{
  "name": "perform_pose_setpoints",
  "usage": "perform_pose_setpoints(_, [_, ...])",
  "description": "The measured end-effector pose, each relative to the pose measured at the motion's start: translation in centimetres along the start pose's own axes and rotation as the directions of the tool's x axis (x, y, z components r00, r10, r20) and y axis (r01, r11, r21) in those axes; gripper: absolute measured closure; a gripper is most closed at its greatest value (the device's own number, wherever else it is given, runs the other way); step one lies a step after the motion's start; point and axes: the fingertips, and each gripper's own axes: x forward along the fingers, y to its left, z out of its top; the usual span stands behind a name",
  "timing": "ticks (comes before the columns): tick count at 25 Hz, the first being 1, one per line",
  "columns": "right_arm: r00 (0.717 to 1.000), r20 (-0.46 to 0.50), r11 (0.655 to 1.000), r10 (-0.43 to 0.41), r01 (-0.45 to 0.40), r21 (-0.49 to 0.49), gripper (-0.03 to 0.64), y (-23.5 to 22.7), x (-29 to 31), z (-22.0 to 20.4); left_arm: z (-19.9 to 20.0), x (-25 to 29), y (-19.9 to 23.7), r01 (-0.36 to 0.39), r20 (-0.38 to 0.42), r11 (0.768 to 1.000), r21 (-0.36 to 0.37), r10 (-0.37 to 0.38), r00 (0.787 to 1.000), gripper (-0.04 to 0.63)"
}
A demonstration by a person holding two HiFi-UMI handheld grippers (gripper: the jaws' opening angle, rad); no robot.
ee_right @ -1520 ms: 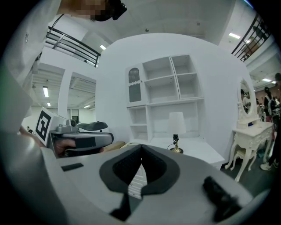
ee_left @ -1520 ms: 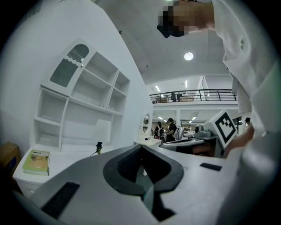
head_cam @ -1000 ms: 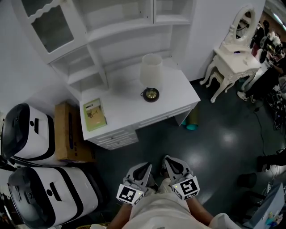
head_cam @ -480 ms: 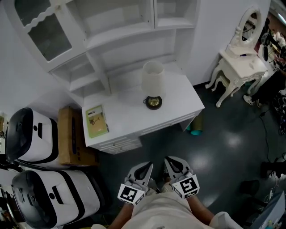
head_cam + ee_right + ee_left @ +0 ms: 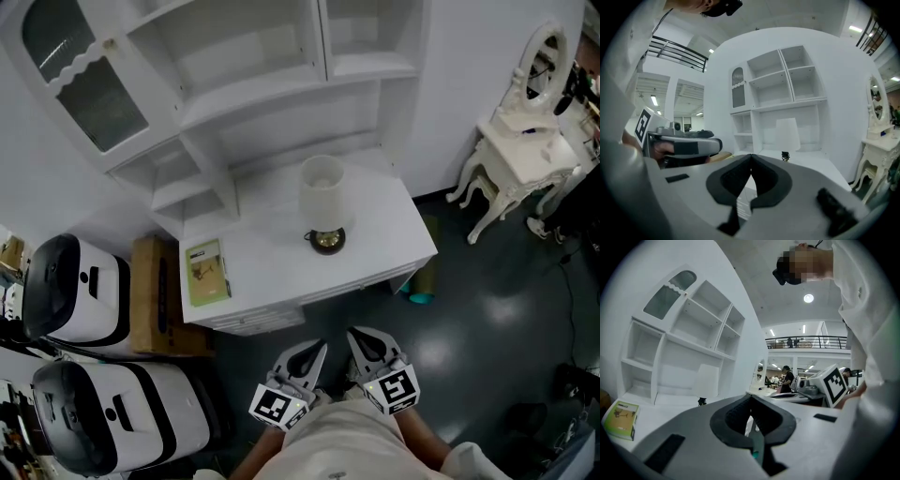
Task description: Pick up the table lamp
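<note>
The table lamp [image 5: 322, 199] has a white shade and a dark round base with a gold centre. It stands upright on the white desk [image 5: 272, 255], right of centre. It also shows far ahead as the lamp [image 5: 706, 383] in the left gripper view and the lamp [image 5: 787, 137] in the right gripper view. My left gripper [image 5: 317, 349] and right gripper [image 5: 355, 336] are side by side near my body, well short of the desk. Both are shut with nothing between their jaws: left gripper [image 5: 751, 399], right gripper [image 5: 751, 159].
A green booklet [image 5: 207, 272] lies on the desk's left part. White shelves [image 5: 253, 75] rise behind the desk. A cardboard box [image 5: 155, 300] and two white-and-black machines [image 5: 80, 286] stand left of it. A white dressing table with mirror [image 5: 525, 159] is at right. A teal object [image 5: 419, 296] sits on the dark floor.
The desk and lamp have slid down the head view and grown closer as I moved forward. Both grippers stay shut, side by side.
</note>
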Motion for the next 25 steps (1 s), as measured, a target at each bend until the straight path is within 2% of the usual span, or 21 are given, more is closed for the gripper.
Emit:
perform_pose_setpoints(13, [0.999,0.001,0.999,0.046,-0.046,0.006,0.604,-6.7,1.3,0.4,0.8,6.0,0.1,-0.074,0.012,0.997,-0.02,0.074,0.997,0.586])
perform_pose_setpoints(20, [0.995,-0.04,0.996,0.089,-0.088,0.022,0.604,-6.6,2.8,-0.8,0.4,6.4,1.6,-0.093,-0.002,0.995,-0.023,0.093,0.996,0.584])
perform_pose_setpoints(25, [0.995,-0.05,0.996,0.084,-0.083,0.024,0.604,-6.3,3.8,-0.8,0.3,6.5,3.2,-0.087,-0.009,0.996,-0.026,0.087,0.996,0.584])
